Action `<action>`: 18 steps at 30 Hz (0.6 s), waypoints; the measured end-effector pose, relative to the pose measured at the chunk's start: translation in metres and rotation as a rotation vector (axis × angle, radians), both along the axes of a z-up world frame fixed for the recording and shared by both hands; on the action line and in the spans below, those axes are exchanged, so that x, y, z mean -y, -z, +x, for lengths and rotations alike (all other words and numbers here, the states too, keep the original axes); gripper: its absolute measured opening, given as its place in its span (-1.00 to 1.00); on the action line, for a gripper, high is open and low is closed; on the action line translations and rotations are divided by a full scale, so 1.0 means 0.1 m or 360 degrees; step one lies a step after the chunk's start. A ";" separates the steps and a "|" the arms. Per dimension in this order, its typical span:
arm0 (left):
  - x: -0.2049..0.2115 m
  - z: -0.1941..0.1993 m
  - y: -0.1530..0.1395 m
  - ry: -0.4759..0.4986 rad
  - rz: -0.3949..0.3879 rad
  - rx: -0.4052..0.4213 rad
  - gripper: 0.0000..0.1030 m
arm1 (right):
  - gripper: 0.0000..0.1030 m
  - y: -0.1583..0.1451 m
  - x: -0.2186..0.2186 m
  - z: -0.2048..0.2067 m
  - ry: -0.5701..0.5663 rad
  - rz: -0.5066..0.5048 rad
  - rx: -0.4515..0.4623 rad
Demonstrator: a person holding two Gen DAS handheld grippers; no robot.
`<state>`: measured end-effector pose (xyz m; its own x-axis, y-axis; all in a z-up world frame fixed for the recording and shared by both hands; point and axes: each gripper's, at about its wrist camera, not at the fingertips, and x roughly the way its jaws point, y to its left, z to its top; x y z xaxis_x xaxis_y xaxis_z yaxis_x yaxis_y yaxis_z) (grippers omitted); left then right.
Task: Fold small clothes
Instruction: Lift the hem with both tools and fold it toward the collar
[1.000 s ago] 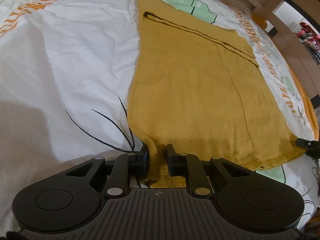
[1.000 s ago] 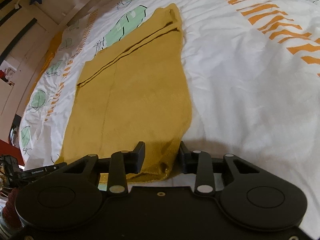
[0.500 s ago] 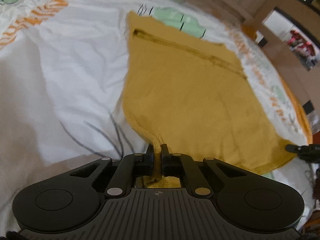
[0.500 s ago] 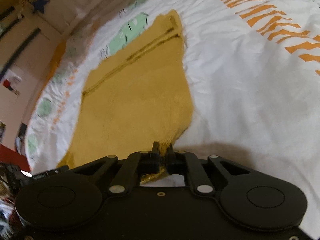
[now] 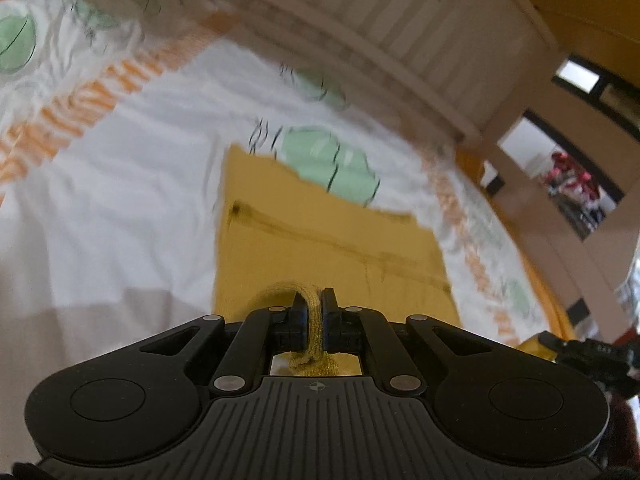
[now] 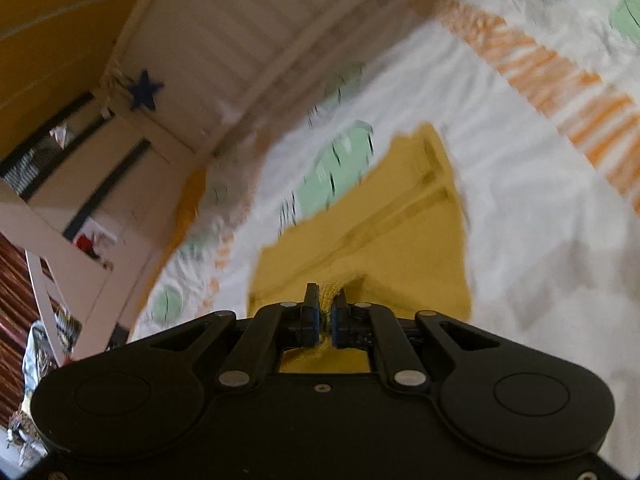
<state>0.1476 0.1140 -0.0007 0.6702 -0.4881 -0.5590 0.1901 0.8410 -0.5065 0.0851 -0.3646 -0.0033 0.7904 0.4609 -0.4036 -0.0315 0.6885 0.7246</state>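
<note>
A mustard-yellow knitted garment (image 5: 320, 240) lies spread on a white printed bed cover (image 5: 100, 208). My left gripper (image 5: 314, 300) is shut on the garment's near left corner, and a bunched fold of knit sticks up between its fingers. In the right wrist view the same garment (image 6: 384, 236) stretches away from me, and my right gripper (image 6: 329, 300) is shut on its near right corner. Both near corners are lifted off the cover. The far hem with its dark seam still lies flat. The other gripper (image 5: 592, 354) shows at the left wrist view's right edge.
A slatted wooden headboard (image 5: 400, 28) runs along the far side of the bed. A blue star (image 6: 145, 89) hangs on its post. Shelving and doorways (image 6: 80, 168) lie beyond the bed's left side. The cover has orange stripes (image 6: 560, 80) and green leaf prints (image 5: 332, 160).
Both grippers closed on the garment's near corners, then rose and tilted up, lifting the near edge. The view now takes in the headboard, and less of the garment shows.
</note>
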 end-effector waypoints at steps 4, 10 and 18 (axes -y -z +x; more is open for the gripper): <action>0.03 0.34 -0.13 -0.0026 -0.0003 0.0092 -0.89 | -0.75 -0.04 0.11 0.34 0.0089 0.0024 0.0093; 0.05 0.93 -0.13 -0.0086 -0.0087 0.0111 -0.91 | -0.75 0.07 0.29 1.00 0.0215 -0.0046 0.0098; 0.13 1.63 0.16 -0.0175 -0.0049 0.0054 -0.91 | -0.75 0.41 0.26 1.75 0.0207 -0.0085 0.0002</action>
<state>0.3108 0.1012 -0.0169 0.7389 -0.4275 -0.5209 0.1151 0.8417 -0.5275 0.2598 -0.3904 -0.0439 0.8427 0.3321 -0.4237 0.0597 0.7246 0.6866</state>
